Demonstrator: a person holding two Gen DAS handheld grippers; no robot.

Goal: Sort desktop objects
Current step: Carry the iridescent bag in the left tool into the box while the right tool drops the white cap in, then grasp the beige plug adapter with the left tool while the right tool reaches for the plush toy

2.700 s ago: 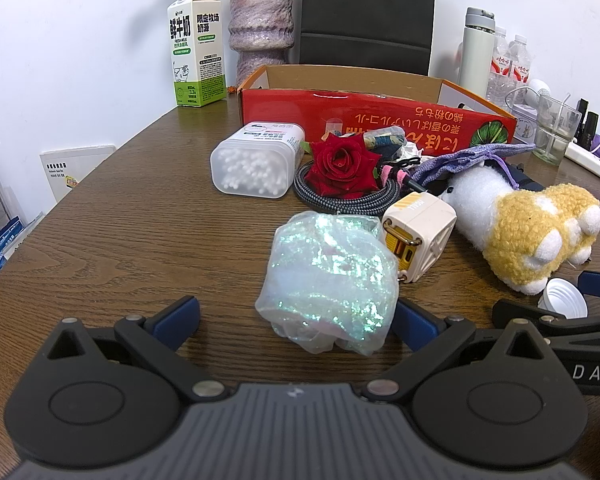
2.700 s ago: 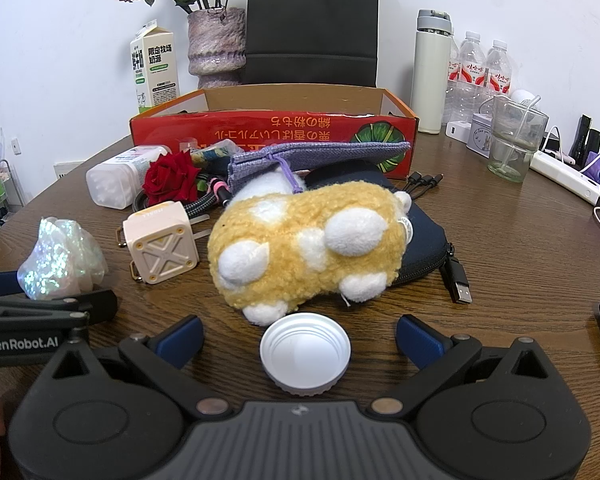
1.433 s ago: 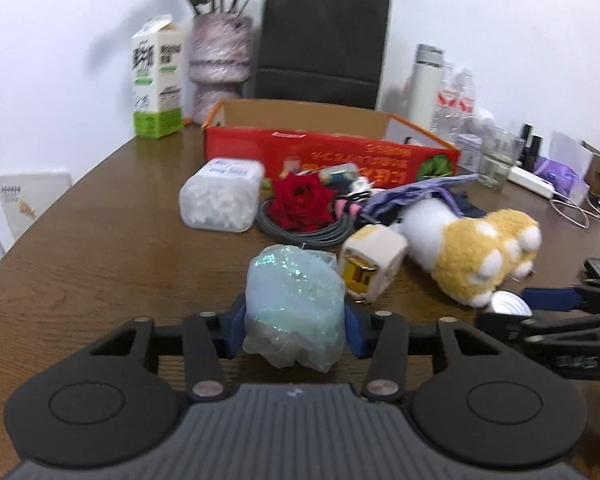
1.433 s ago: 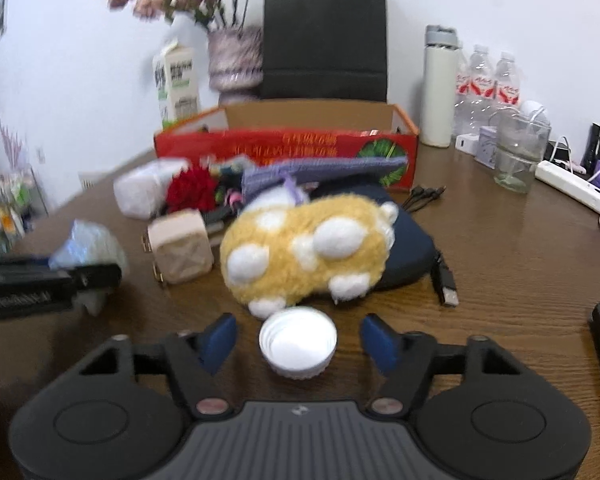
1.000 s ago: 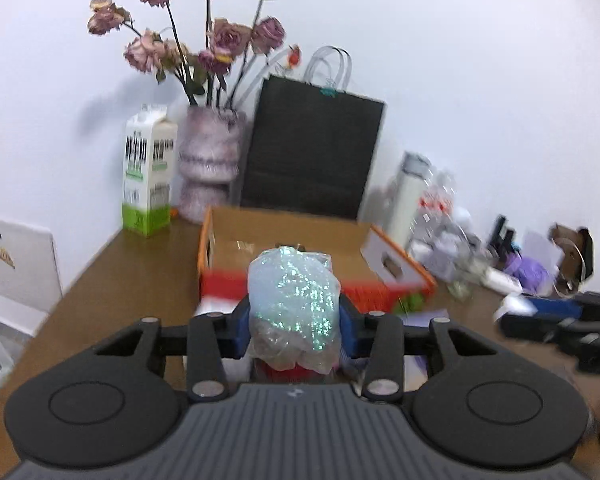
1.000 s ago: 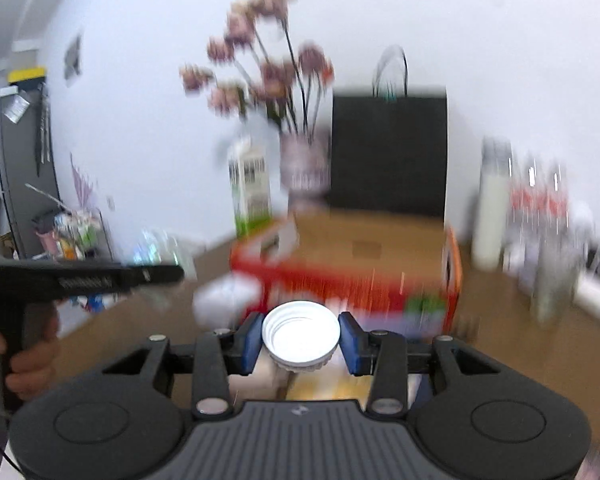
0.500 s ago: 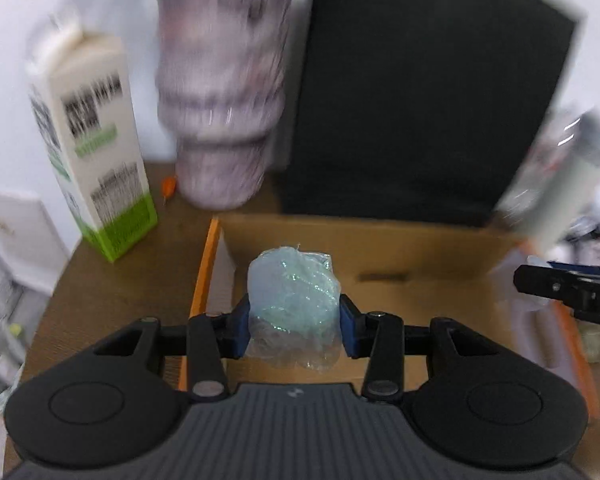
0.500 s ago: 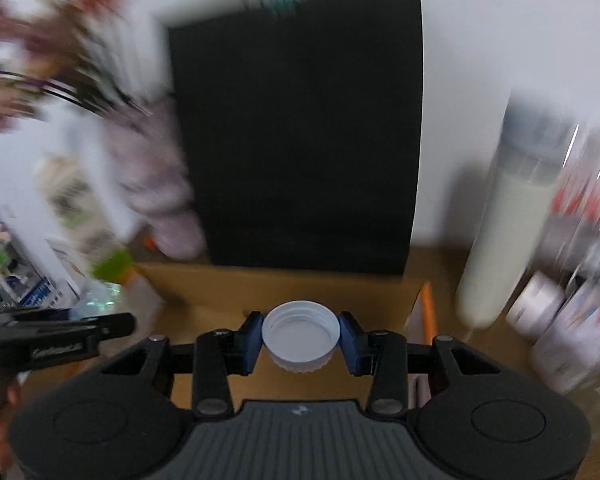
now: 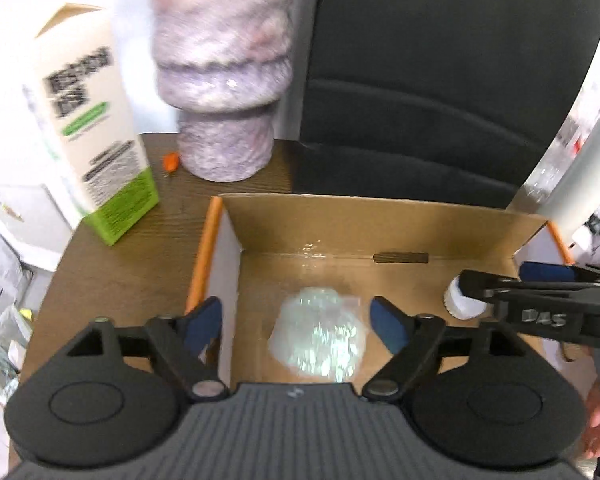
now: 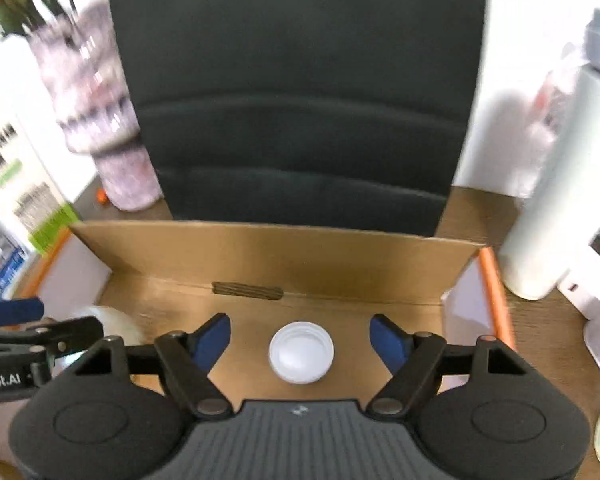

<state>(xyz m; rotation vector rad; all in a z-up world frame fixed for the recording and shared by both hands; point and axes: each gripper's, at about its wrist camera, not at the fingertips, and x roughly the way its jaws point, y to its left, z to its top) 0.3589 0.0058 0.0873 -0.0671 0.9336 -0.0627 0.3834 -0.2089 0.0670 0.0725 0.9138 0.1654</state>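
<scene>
An open cardboard box with orange edges stands on the wooden table; it also shows in the right wrist view. A crumpled iridescent plastic wad is inside the box, free between the spread jaws of my open left gripper. A white bottle cap is in the box, free between the spread jaws of my open right gripper. The cap and the right gripper also show at the right of the left wrist view. The wad is partly hidden behind the left gripper in the right wrist view.
A milk carton and a mottled purple vase stand left behind the box. A black bag stands right behind it. A white thermos and a white device stand to the right.
Both grippers moved down over the box and opened. The plastic wad and the white cap have been let go and are now in the box.
</scene>
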